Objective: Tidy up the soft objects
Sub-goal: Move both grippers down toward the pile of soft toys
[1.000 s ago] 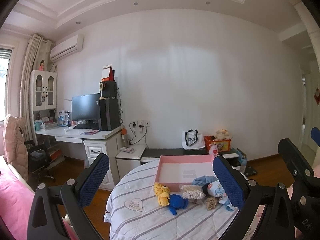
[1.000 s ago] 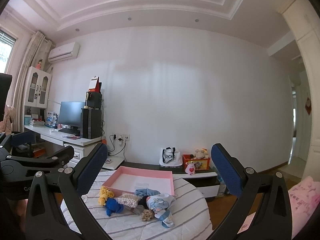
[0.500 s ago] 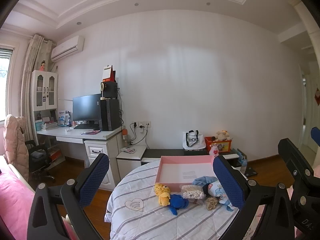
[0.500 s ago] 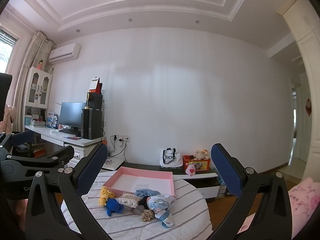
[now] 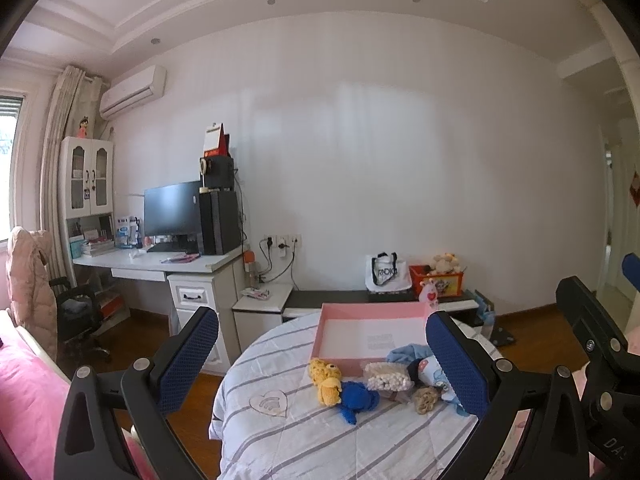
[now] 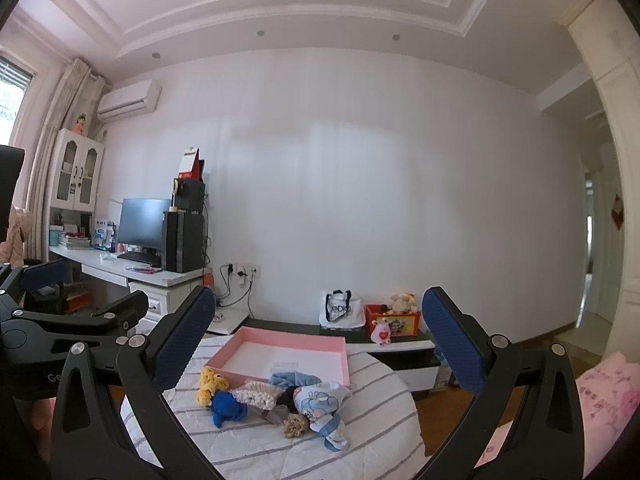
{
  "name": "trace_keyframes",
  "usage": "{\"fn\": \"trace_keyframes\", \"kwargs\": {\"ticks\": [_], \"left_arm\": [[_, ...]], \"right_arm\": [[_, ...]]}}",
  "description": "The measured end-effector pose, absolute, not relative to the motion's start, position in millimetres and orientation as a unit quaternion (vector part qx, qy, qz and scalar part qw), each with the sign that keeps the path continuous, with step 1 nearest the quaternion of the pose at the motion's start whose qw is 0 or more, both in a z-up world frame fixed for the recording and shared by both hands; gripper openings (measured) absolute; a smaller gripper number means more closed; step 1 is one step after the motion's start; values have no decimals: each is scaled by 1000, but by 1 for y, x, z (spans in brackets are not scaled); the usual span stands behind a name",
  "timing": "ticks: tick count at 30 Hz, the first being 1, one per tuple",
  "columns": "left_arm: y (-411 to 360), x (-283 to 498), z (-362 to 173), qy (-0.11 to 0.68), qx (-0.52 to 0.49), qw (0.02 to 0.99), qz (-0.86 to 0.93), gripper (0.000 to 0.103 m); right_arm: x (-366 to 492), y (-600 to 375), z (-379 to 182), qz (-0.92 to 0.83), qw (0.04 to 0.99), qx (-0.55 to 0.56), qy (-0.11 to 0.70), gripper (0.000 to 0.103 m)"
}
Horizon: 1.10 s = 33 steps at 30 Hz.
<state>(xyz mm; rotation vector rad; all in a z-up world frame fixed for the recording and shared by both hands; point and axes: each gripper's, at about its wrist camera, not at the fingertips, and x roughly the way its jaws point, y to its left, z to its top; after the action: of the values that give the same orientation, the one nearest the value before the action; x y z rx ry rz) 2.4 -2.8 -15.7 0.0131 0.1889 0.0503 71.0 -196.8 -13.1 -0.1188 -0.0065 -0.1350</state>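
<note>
Holding my left tool and right tool spread apart and empty above the surface, I see soft toys heaped mid-surface, touching the pink tray at its far edge.

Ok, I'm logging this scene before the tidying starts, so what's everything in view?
Tray: one, pink, far side of round table.
Table: one, white striped cover.
Knitted toys: yellow one and blue one, touching, in front of tray.
White beaded piece: one, beside blue toy.
Printed cloth: pale blue and white, right of pile.
Brown scrunchie: one, near edge.
Monitor: black, on white desk.
Tote bag: white, by wall.
Toy crate: orange.
Left tongs: open, empty.
Right tongs: open, empty.
</note>
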Motion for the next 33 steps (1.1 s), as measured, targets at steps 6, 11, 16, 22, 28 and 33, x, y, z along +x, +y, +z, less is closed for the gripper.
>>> {"fn": "trace_keyframes", "kwargs": {"ticks": [6, 11, 16, 22, 28, 33], "left_arm": [[-2, 33, -38, 147, 3, 989, 24, 103], [0, 64, -57, 204, 4, 979, 26, 103], [8, 93, -77, 259, 0, 965, 42, 103], [15, 124, -94, 313, -5, 949, 46, 103], [13, 137, -110, 334, 9, 941, 57, 103], [7, 141, -120, 341, 16, 939, 49, 103]], "right_arm": [[92, -198, -29, -68, 995, -62, 45, 103], [115, -202, -52, -65, 991, -62, 96, 103], [133, -210, -76, -70, 986, -60, 141, 103], [149, -216, -102, -70, 977, -61, 192, 103], [162, -225, -126, -60, 968, -44, 241, 103], [165, -234, -135, -67, 964, -39, 255, 103]]}}
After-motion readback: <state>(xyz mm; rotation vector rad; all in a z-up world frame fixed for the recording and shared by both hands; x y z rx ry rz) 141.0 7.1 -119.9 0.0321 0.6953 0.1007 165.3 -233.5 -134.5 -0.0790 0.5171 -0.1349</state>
